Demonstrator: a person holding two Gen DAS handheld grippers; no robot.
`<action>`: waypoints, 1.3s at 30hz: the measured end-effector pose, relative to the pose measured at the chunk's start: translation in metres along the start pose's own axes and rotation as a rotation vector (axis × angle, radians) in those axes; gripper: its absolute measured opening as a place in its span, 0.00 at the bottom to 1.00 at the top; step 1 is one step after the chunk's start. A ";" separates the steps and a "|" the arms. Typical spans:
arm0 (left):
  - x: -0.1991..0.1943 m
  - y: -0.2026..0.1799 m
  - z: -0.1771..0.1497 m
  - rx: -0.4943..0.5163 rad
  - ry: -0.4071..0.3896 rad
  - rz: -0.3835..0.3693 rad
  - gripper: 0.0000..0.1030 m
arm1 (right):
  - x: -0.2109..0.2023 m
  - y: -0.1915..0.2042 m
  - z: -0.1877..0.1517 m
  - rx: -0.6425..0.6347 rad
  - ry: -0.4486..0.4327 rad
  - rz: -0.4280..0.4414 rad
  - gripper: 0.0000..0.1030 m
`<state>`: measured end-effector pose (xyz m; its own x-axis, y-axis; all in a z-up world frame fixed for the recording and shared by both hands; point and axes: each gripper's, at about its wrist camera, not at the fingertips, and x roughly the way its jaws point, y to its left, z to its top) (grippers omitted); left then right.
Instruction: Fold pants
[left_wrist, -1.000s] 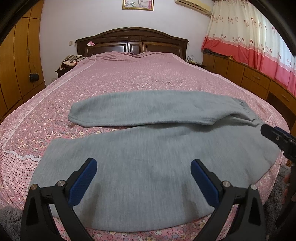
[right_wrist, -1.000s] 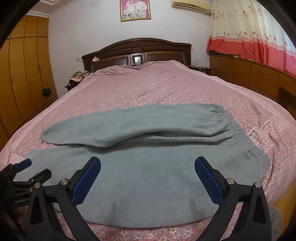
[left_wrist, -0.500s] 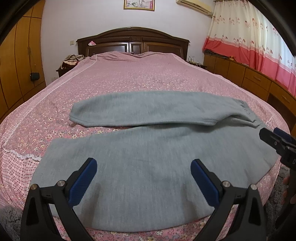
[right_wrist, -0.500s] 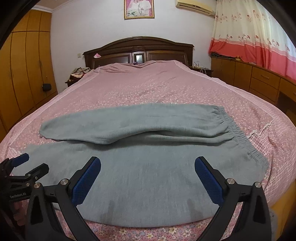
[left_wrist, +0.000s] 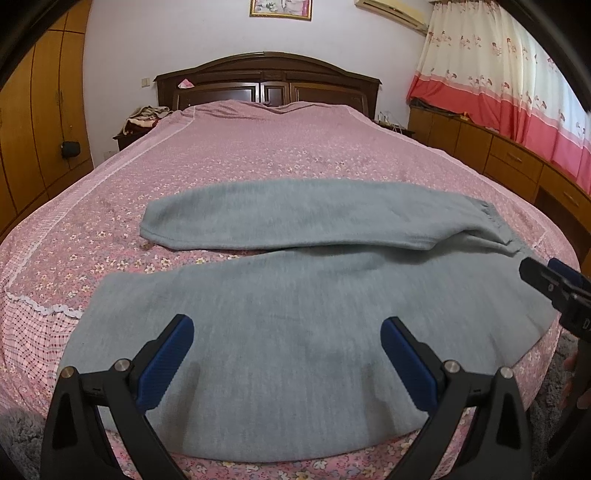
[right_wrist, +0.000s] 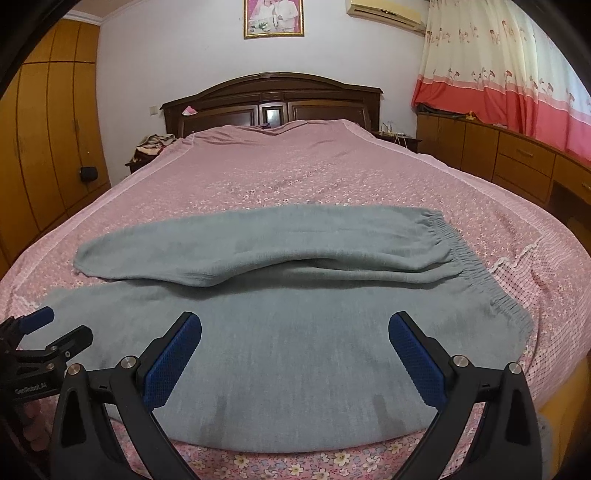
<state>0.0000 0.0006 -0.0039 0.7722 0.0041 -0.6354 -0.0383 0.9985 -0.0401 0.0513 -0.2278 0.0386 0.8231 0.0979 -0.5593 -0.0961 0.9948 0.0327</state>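
Grey pants (left_wrist: 295, 325) lie flat across the foot of a pink floral bed (left_wrist: 288, 155), legs to the left, elastic waistband (right_wrist: 465, 254) to the right. The far leg (left_wrist: 303, 218) lies a little apart from the near one. My left gripper (left_wrist: 288, 350) is open and empty above the near leg. My right gripper (right_wrist: 295, 347) is open and empty above the seat, near the waistband. Each gripper shows in the other's view, the right one (left_wrist: 554, 280) at the right edge, the left one (right_wrist: 48, 336) at the left edge.
A dark wooden headboard (left_wrist: 266, 77) stands at the far end. Wooden wardrobes (left_wrist: 33, 122) line the left wall. Low cabinets (left_wrist: 509, 166) under pink curtains run along the right. A nightstand with a pile of cloth (left_wrist: 144, 118) stands at the far left.
Both grippers have lifted and pulled back slightly, so more of the room shows. They stay open. The pants have not moved.
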 end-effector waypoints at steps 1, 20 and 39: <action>0.000 0.000 0.000 -0.002 0.002 -0.001 1.00 | 0.000 0.000 0.000 -0.001 0.000 0.000 1.00; 0.002 0.001 0.002 -0.003 0.010 -0.009 1.00 | 0.004 0.001 -0.002 -0.006 0.029 0.028 1.00; 0.077 -0.028 0.160 0.622 0.035 -0.104 1.00 | 0.058 0.016 0.133 -0.767 0.214 0.543 1.00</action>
<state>0.1622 -0.0182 0.0719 0.7303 -0.0862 -0.6777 0.4202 0.8389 0.3461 0.1716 -0.2023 0.1170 0.4467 0.4573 -0.7690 -0.8358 0.5199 -0.1763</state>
